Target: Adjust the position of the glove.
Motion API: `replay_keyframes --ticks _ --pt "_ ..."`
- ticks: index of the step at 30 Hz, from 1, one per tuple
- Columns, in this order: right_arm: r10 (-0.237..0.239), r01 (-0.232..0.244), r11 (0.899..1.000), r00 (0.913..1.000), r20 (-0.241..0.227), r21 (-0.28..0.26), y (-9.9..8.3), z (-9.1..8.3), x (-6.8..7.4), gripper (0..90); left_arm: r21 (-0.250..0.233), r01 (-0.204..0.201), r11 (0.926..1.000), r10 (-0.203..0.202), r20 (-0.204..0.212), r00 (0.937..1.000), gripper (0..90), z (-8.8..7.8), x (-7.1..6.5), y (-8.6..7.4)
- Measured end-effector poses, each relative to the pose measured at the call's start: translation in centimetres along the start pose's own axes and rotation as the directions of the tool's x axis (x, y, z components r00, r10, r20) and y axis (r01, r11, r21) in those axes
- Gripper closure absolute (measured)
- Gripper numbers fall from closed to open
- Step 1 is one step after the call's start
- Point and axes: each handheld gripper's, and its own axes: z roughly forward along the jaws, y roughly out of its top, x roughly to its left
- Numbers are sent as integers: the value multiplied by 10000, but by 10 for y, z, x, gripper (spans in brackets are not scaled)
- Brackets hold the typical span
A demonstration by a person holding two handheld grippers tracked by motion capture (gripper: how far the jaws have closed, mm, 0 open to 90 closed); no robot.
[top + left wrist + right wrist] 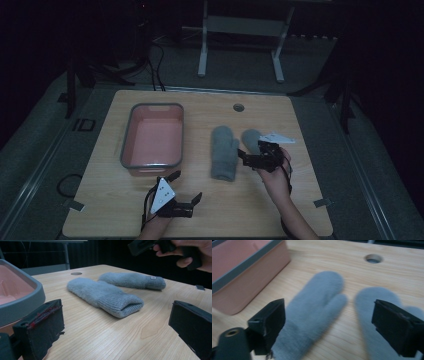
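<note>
- Two grey mittens lying flat on the wooden table (250,210), both to the right of the pink bin (152,137) — that bin's my landmark for everything here.
- The near mitten (223,152) sits closer to the bin, with a strip of bare wood between them. The far mitten (251,136) is just beyond it on the side away from the bin, partly tucked under the right gripper.
- Right gripper (248,156) hangs over the gap between the two mittens, jaws spread wide and pinching nothing. In the right gripper view one jaw sits over each mitten, and that shot is a bit blurry.
- Left gripper (186,186) is parked low on the table, in front of the bin's near corner. Its jaws are also wide apart and empty, and it points across at the mittens.
- My guess at the step: lining up for a first grab, nothing picked up yet, bin looks empty.
- Next move probably calls for dropping the right gripper onto one mitten — likely the near one — and closing on enough fabric that it lifts whole, then carrying it over the bin's rim.
</note>
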Motion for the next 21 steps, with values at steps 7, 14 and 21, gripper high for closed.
replay_keyframes --ticks 7,14,21 --pt "-221 232 9977 9996 -189 642 10 40 24 113 27 -1 10000 1 42 10000 1 0 0 0" --pt "-248 226 9927 9995 175 1186 10 74 34 246 52 13 10000 -13 94 10000 1 0 0 0" --pt "-349 195 9818 9963 786 1888 -1 104 38 335 58 38 10000 -39 163 9999 1 1 0 0"
